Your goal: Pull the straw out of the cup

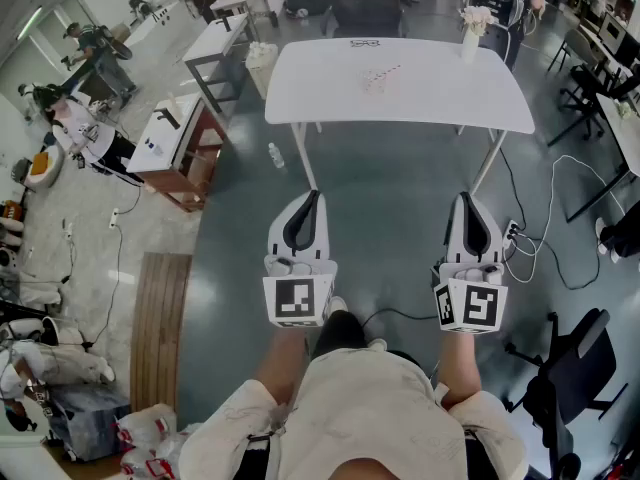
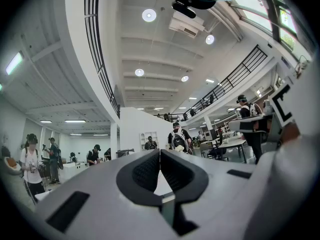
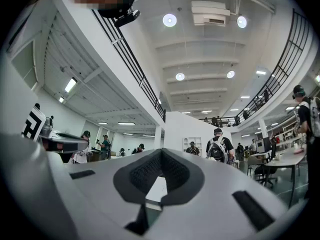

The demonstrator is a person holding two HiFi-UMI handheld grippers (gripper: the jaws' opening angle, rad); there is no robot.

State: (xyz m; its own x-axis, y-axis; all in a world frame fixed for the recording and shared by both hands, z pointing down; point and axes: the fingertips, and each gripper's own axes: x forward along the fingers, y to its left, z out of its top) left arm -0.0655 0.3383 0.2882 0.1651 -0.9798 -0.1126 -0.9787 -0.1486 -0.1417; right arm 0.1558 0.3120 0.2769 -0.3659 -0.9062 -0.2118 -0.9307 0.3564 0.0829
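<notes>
Cream cloth fills the bottom of the head view: the person's shirt point(image 1: 370, 408), with both arms reaching forward over the dark grey floor point(image 1: 390, 198). Low on the left lies a slatted wooden panel point(image 1: 160, 318). Low on the right stands a black office chair point(image 1: 570, 368), and beyond it loose cables point(image 1: 545, 253) curl across the floor. Further out, a small bottle point(image 1: 277, 155) lies near a leg of the white table point(image 1: 330, 83). A wooden side table point(image 1: 175, 143) stands off to the left, with people working beyond it. A stretch of floor separates the grippers from the white table. At its far right corner stands what looks like the cup point(image 1: 470, 40), well away from both claws and too small to show a straw. A faint pinkish streak point(image 1: 385, 76) lies mid-table, and I cannot tell what it is.

Now the claws. The left gripper point(image 1: 312, 198) has its pads pressed together at the tips, with nothing between them. The right gripper point(image 1: 466, 200) is the same, fully closed and touching nothing. Both point out across the hall, slightly upward.
</notes>
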